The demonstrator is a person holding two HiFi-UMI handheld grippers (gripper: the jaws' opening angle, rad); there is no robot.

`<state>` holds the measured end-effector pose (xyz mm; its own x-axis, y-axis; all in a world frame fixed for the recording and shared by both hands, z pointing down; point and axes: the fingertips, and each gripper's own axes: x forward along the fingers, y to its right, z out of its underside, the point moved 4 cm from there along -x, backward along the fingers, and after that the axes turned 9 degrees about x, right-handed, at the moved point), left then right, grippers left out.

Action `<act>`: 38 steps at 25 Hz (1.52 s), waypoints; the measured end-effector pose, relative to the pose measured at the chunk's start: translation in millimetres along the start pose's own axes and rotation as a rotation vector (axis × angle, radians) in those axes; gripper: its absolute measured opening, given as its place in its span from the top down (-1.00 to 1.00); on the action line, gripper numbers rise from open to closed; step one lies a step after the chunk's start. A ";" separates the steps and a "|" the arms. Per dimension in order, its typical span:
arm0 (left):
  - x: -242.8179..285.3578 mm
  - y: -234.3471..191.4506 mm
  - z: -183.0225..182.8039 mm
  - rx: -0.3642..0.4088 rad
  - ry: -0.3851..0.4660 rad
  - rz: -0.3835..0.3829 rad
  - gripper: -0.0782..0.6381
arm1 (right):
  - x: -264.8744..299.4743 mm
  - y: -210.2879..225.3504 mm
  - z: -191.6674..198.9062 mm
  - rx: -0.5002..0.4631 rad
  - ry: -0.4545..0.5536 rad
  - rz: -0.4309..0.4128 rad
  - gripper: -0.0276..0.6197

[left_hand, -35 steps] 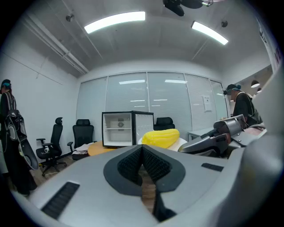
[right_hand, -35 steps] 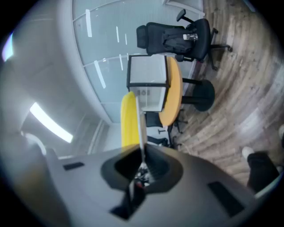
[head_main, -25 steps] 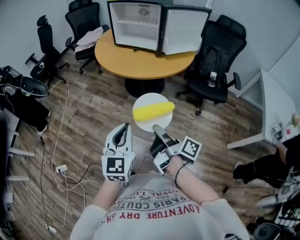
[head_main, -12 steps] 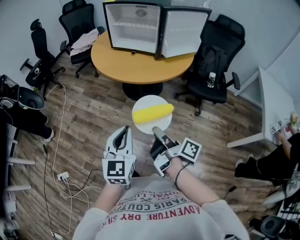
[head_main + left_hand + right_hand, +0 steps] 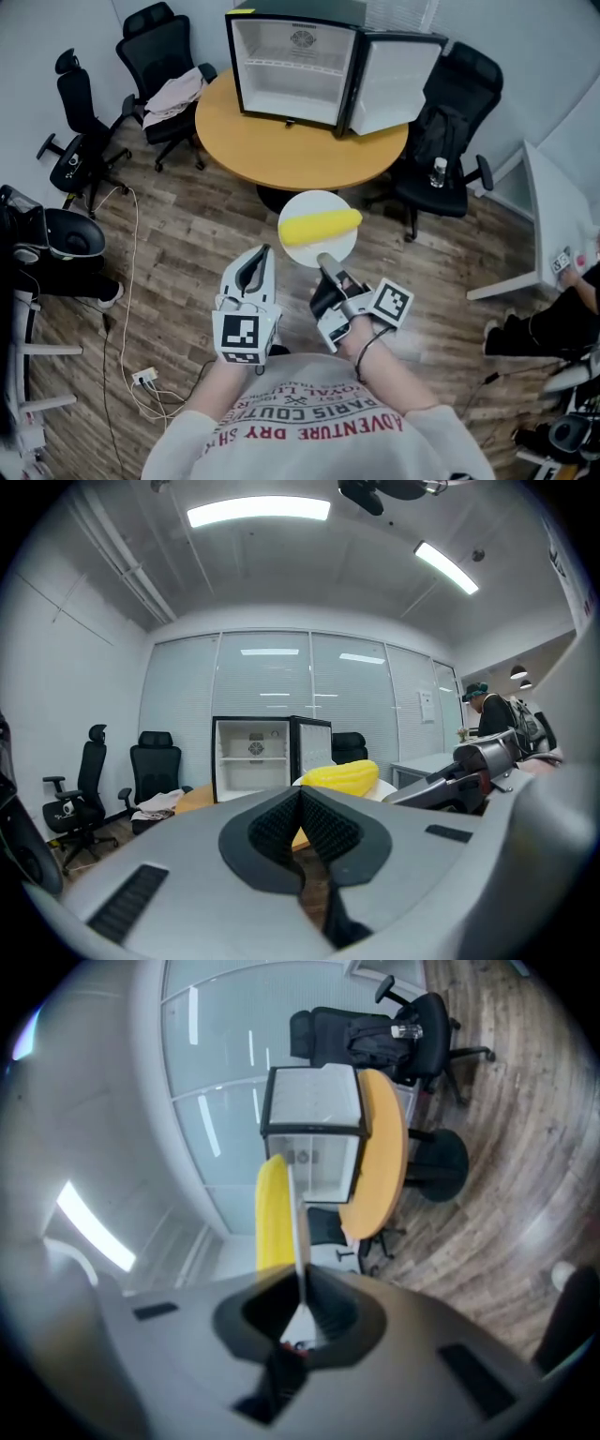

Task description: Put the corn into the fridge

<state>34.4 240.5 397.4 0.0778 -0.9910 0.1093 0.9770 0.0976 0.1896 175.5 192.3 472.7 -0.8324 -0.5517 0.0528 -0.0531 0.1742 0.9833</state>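
Note:
A yellow corn cob point(image 5: 320, 225) lies on a round white plate point(image 5: 309, 250). My right gripper point(image 5: 326, 261) is shut on the plate's near rim and holds it level above the wooden floor. In the right gripper view the plate point(image 5: 299, 1232) shows edge-on between the pads, with the corn point(image 5: 273, 1215) on its left. My left gripper point(image 5: 262, 253) is shut on nothing, just left of the plate. Its pads point(image 5: 281, 819) meet in the left gripper view, with the corn point(image 5: 339, 775) beyond. The small fridge point(image 5: 293, 67) stands on a round wooden table point(image 5: 281, 147), its door point(image 5: 394, 81) swung open.
Black office chairs point(image 5: 164, 56) ring the table; one at the right point(image 5: 450, 131) carries a bottle point(image 5: 437, 172). Cables and a power strip point(image 5: 144, 377) lie on the floor at the left. A white desk point(image 5: 553, 216) and a seated person point(image 5: 562, 319) are at the right.
The table and fridge have drawn nearer and shifted right in the head view. Both grippers and the plate with the corn keep the same pose relative to the body.

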 end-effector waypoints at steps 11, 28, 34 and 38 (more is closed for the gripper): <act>28.8 -105.1 29.5 -0.038 -0.060 0.039 0.71 | 117.0 -4.9 28.6 0.011 0.029 0.021 0.80; 199.0 -161.0 25.8 -0.057 -0.041 -0.080 0.71 | 259.1 -29.7 -99.4 0.018 -0.079 0.032 0.80; 273.5 -171.4 20.2 -0.098 -0.024 -0.099 0.71 | 300.7 -47.2 -164.1 -0.007 -0.106 0.034 0.80; 308.8 -179.9 18.8 -0.106 -0.019 -0.088 0.71 | 322.1 -53.9 -193.3 -0.010 -0.083 0.048 0.80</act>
<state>-121.1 -81.3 415.4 -0.0120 -0.9933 0.1149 0.9954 -0.0010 0.0956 16.8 -152.5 470.4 -0.8765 -0.4738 0.0853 -0.0071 0.1900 0.9818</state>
